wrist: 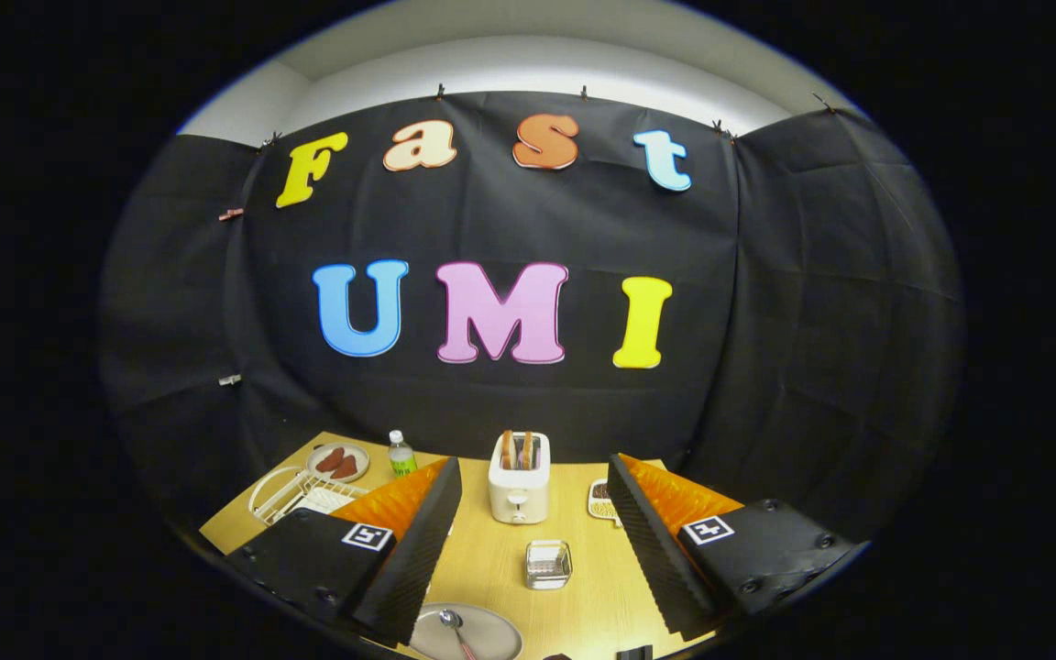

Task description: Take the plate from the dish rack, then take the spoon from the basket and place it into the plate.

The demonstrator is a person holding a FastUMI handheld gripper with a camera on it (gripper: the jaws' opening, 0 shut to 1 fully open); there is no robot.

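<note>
Spoon (pixel 455 628) lies in the plate (pixel 491 632) between the fingers, so the gripper (pixel 528 550) hangs wide, empty, job apparently done.

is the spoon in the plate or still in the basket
In the plate. The spoon lies on the grey plate on the table, between the open gripper's fingers; the small basket just beyond looks empty.

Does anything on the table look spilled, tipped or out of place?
Nothing stands out. The spoon lies in the plate between the open hand-held gripper fingers; the toaster, bottle and small basket stand upright.
</note>
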